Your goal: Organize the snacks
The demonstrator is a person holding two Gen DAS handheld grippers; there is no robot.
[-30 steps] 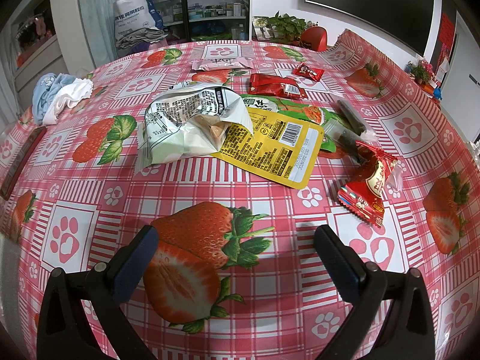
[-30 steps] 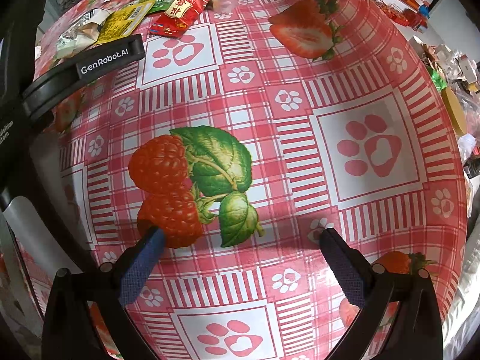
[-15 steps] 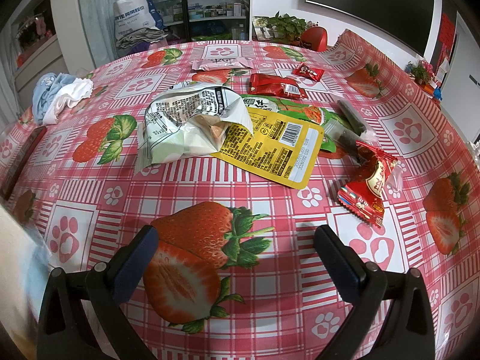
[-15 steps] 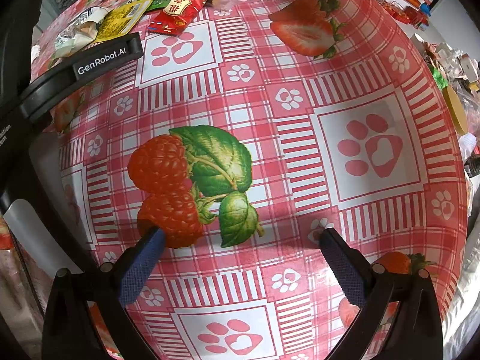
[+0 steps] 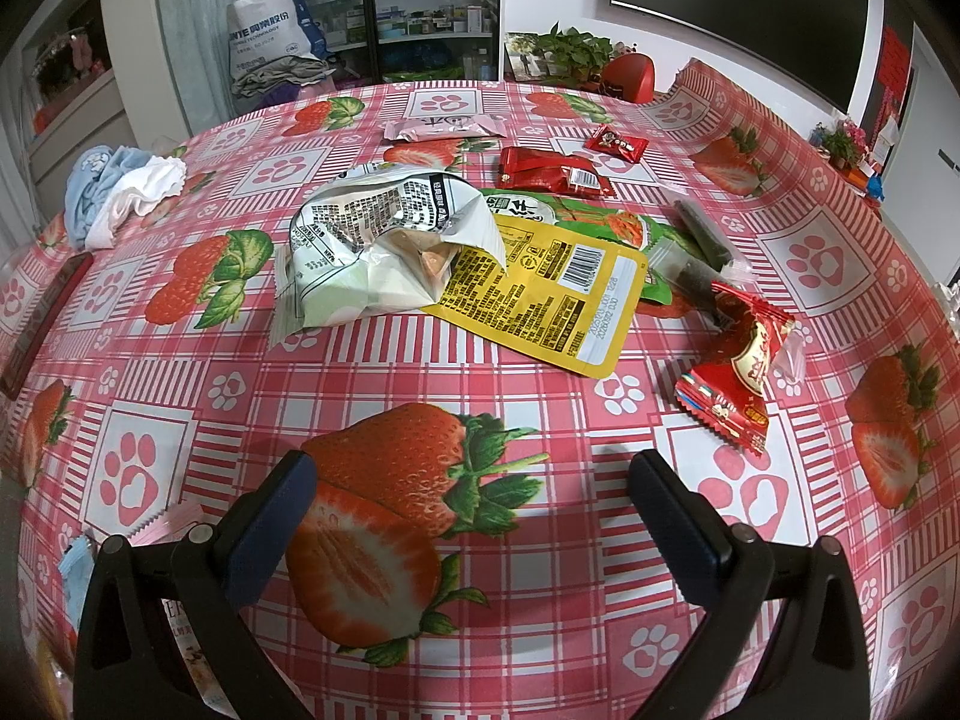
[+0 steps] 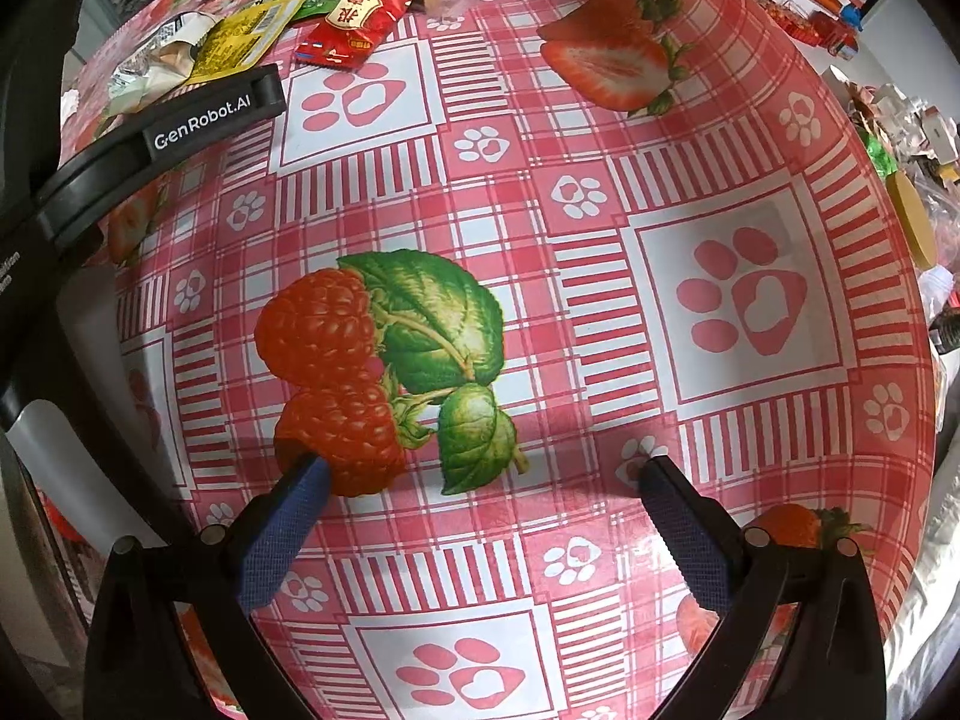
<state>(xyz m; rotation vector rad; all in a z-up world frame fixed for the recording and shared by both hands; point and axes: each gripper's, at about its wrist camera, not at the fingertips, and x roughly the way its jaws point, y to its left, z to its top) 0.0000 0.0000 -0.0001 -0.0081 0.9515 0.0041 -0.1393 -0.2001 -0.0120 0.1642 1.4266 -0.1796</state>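
In the left wrist view snack packets lie in the middle of the table: a crumpled white bag (image 5: pixel 384 252), a flat yellow pouch (image 5: pixel 540 294), a green packet (image 5: pixel 600 219), a red packet (image 5: pixel 555 174), a small red candy (image 5: pixel 617 143), a pink packet (image 5: pixel 444 129), dark sticks in clear wrap (image 5: pixel 702 252) and a red wrapper (image 5: pixel 744 372) at the right. My left gripper (image 5: pixel 474 483) is open and empty, short of them. My right gripper (image 6: pixel 480 480) is open and empty over bare cloth; the red wrapper (image 6: pixel 354 18) and yellow pouch (image 6: pixel 246 36) lie far off, top left.
A red checked strawberry tablecloth (image 5: pixel 180 360) covers the round table. Folded cloths (image 5: pixel 120 192) lie at the far left. A dark flat object (image 5: pixel 42 324) sits at the left edge. Pink and blue packets (image 5: pixel 162 525) show by my left finger. The left gripper's body (image 6: pixel 198 120) crosses the right view.
Pink and blue packets have come into view at the lower left of the left wrist view. The grippers and the snacks on the table have hardly moved.
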